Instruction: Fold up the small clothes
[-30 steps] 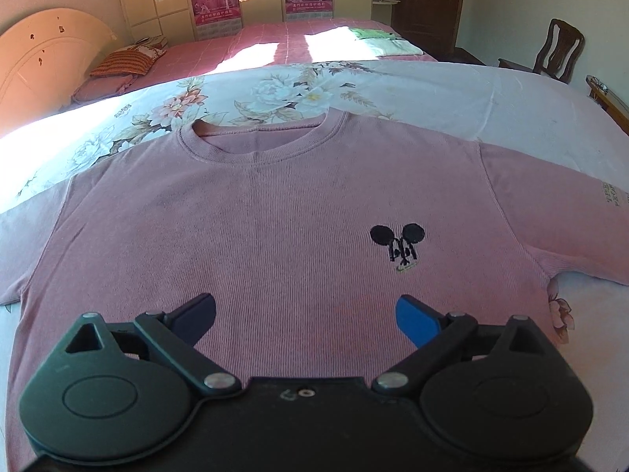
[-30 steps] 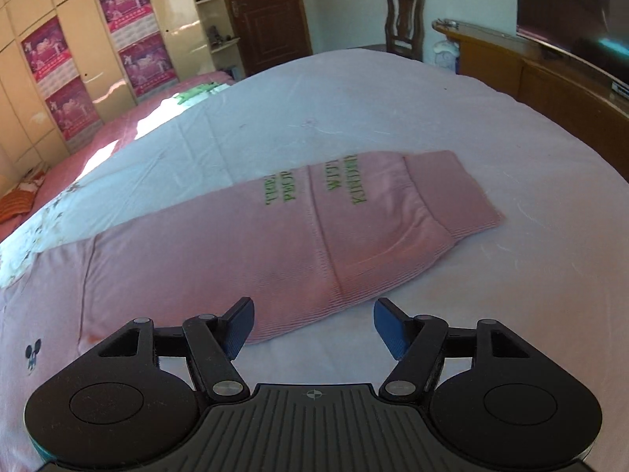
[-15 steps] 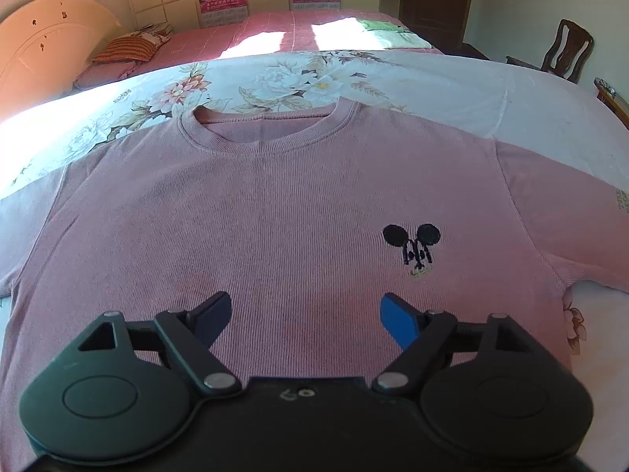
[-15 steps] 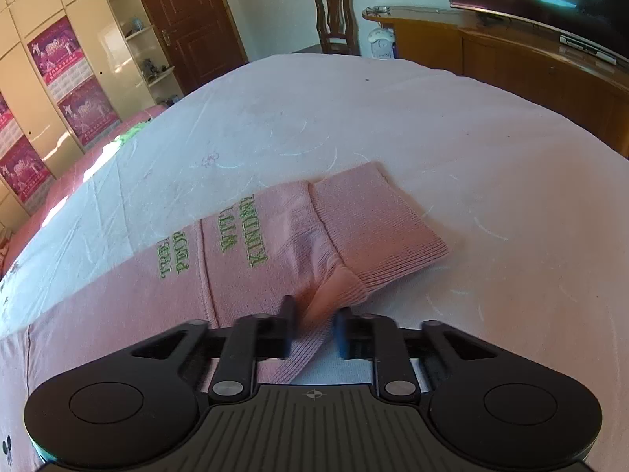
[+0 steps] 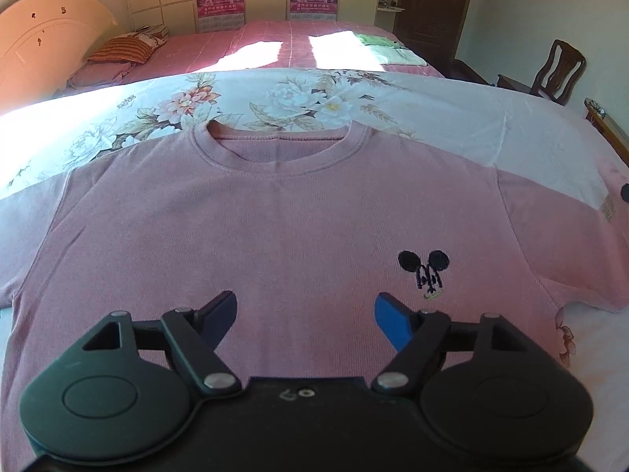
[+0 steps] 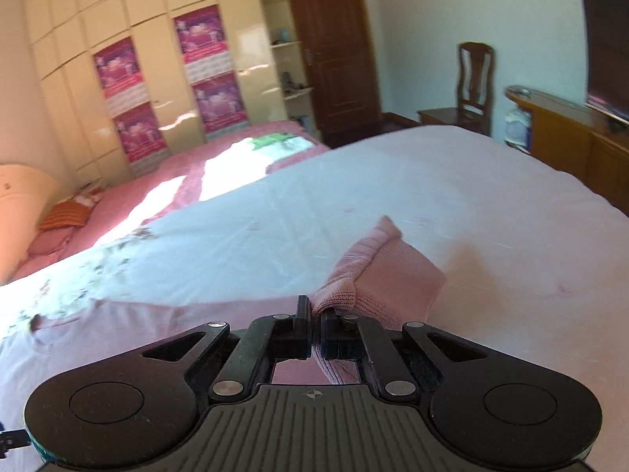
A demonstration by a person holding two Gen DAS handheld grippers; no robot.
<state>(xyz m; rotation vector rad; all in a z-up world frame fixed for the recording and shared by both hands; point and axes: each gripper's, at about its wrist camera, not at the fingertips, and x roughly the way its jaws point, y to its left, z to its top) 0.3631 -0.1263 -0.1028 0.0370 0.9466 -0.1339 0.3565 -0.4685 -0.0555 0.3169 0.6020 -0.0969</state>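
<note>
A pink knit sweater with a small black mouse logo lies flat, front up, on the bed. My left gripper is open and empty, low over the sweater's chest. My right gripper is shut on the cuff of the sweater's sleeve and holds it lifted off the sheet. The sleeve trails down to the sweater body at the left of the right wrist view.
The bed has a white sheet with a floral part beyond the collar. A second bed with a pink cover stands behind. A wooden chair and a wooden cabinet stand at the right.
My right gripper went to the sleeve cuff, shut on it and lifted it, swinging leftward. My left gripper moved slightly forward over the chest and stayed open.
</note>
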